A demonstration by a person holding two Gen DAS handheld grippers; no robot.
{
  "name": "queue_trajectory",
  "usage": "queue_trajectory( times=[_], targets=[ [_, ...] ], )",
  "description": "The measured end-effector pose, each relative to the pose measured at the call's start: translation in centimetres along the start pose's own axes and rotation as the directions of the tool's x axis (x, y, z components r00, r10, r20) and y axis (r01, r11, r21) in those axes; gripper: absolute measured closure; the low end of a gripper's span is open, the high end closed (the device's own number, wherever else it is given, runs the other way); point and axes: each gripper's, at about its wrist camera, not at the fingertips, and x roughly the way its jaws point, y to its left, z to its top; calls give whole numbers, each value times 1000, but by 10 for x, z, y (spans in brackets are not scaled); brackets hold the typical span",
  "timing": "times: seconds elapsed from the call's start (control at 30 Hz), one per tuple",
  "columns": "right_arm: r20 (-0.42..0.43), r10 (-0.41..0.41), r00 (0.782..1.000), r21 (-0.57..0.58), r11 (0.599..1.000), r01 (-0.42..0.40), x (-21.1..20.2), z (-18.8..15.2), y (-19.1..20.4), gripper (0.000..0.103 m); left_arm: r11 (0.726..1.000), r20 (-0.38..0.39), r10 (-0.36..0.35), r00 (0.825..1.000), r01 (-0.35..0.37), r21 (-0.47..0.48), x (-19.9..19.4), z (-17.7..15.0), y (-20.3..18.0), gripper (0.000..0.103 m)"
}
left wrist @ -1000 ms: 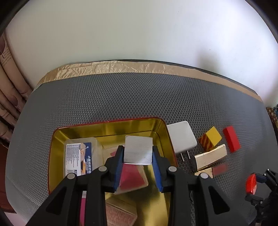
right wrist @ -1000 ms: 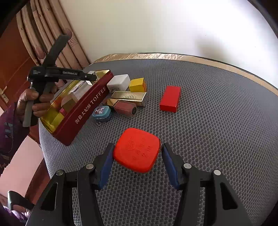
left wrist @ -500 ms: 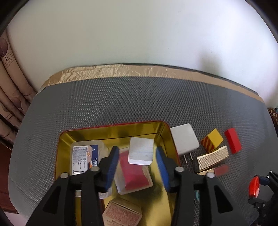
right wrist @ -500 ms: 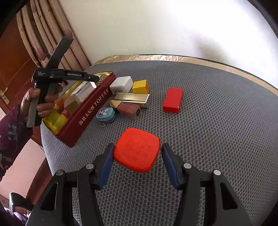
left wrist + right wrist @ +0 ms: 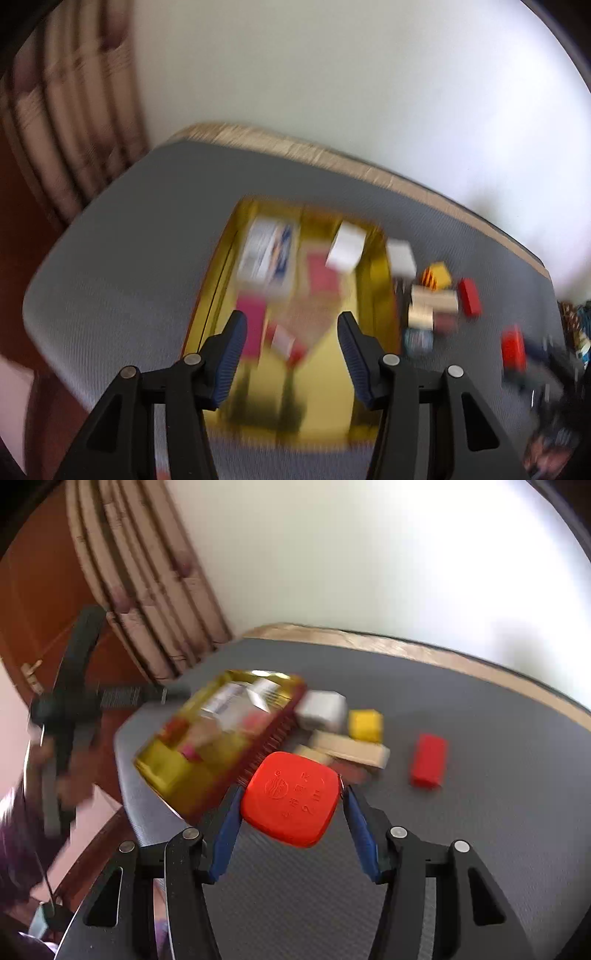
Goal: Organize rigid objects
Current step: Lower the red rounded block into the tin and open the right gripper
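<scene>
A gold tin with a red outer wall sits on the grey mat and holds several small boxes, among them a white block. My left gripper is open and empty, raised above the tin's near end; it also shows at the left of the right wrist view. My right gripper is shut on a red rounded-square box, held above the mat just right of the tin. Both views are blurred.
Beside the tin lie a white charger, a yellow block, a long pale bar, a red block and a small dark red piece. The mat's taped far edge meets a white wall. Curtains hang at left.
My left gripper let go of the white block into the tin, opened wide and pulled back and up. My right gripper carried the red box toward the tin.
</scene>
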Motion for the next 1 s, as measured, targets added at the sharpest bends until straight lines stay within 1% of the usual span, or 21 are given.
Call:
queue_trajectory(
  times=[0.07, 0.17, 0.23, 0.27, 0.33, 0.37, 0.43, 0.5, 0.57, 0.63, 0.7, 0.83, 1.0],
  targets=[
    [1, 28, 1000, -21, 999, -28, 13, 16, 15, 51, 998, -21, 56, 998, -57, -30, -11, -29, 10, 51],
    [-7, 73, 997, -24, 997, -73, 36, 38, 32, 51, 991, -12, 113, 994, -114, -75, -27, -72, 22, 51],
    [-24, 92, 995, -22, 995, -93, 53, 51, 39, 51, 986, 16, 138, 990, -136, -92, -36, -86, 24, 51],
    [-36, 90, 995, -27, 995, -91, 64, 56, 44, 51, 984, 52, 155, 986, -150, -93, -41, -95, 24, 51],
    [-53, 81, 995, -34, 996, -83, 81, 64, 48, 51, 981, 89, 188, 978, -183, -69, -45, -96, 20, 51],
    [-63, 73, 995, -36, 997, -75, 92, 68, 50, 51, 981, 105, 192, 976, -187, -53, -45, -96, 17, 51],
    [-83, 67, 994, -20, 997, -69, 107, 73, 50, 51, 985, 115, 173, 978, -171, -34, -46, -98, 13, 51],
    [-102, 68, 992, 3, 998, -68, 121, 75, 46, 51, 987, 102, 162, 982, -161, -17, -45, -98, 10, 51],
    [-116, 60, 991, 29, 998, -57, 134, 77, 42, 51, 991, 78, 137, 987, -137, -11, -43, -98, 12, 51],
    [-126, 61, 990, 50, 997, -55, 144, 78, 40, 51, 992, 62, 123, 990, -122, -19, -41, -98, 13, 51],
    [-134, 56, 989, 46, 998, -50, 150, 78, 39, 51, 994, 60, 108, 992, -106, -28, -40, -97, 15, 51],
    [-151, 35, 988, 23, 999, -32, 159, 79, 42, 51, 995, 56, 103, 993, -102, -22, -40, -97, 15, 51],
    [-167, 24, 986, 36, 999, -19, 170, 77, 39, 51, 995, 60, 103, 993, -102, -12, -40, -97, 14, 51]
  ],
)
